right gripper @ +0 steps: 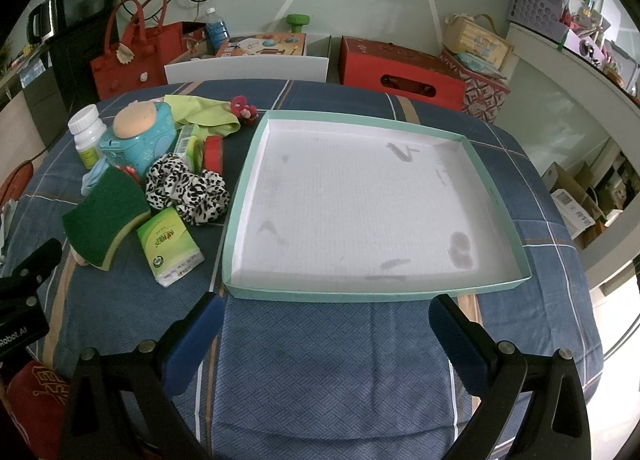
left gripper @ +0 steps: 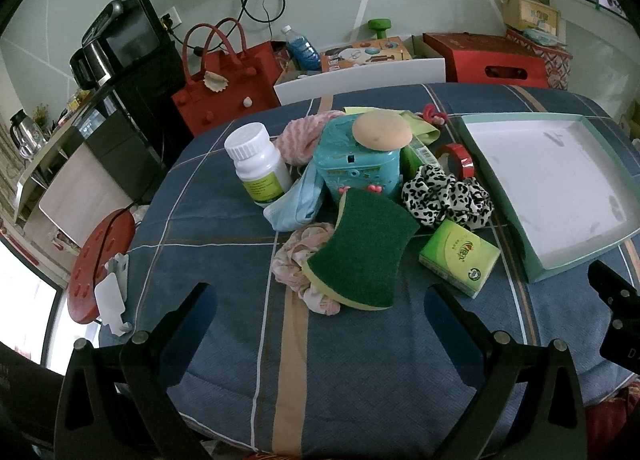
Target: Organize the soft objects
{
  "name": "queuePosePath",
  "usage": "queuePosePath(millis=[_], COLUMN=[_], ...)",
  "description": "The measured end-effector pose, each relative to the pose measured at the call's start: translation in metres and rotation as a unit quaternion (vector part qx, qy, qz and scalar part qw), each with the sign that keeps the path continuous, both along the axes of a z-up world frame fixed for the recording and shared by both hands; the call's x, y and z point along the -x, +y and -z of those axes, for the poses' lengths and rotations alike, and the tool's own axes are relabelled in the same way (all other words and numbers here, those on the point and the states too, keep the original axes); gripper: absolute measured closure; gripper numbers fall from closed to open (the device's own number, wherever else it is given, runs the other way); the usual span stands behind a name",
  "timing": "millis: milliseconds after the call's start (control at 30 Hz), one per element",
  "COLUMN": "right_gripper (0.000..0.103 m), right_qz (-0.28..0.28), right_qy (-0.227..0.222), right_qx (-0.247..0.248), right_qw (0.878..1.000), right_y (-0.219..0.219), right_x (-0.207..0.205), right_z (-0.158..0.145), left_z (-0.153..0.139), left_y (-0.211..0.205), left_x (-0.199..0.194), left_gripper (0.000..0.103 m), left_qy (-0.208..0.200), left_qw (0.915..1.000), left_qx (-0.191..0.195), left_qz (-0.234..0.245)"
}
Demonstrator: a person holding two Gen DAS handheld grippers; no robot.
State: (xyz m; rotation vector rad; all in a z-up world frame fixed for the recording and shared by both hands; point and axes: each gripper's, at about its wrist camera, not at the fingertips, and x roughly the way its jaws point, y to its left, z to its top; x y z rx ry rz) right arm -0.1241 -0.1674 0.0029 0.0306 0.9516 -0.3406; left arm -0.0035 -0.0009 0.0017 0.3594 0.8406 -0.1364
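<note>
Left wrist view: left gripper spread wide, empty, above cloth. Green sponge leans on pink scrunchie, left of tray. Right gripper likewise spread, empty.

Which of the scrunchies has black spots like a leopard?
The black-and-white spotted scrunchie, lying between the green sponge and the tray. The pale pink scrunchie under the sponge has no bold spots.
</note>
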Motion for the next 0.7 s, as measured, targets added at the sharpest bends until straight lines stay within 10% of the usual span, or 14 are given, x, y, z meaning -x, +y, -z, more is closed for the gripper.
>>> queuePosePath(millis=[700], right_gripper=[0.000], right_qz=[-0.002], right_qy=[0.001], right_qx=[0.005], right_qw=[1.000], right_y=[0.0017], right_x=[0.0001], right_z=[0.0000], left_z=[-0.0002], left_y=[0.0004], left_x=[-0.0002], left_gripper=[0.000], left_qy=[0.000], left_qw=[1.0000], left_qx=[-0.001], left_qz=[0.000])
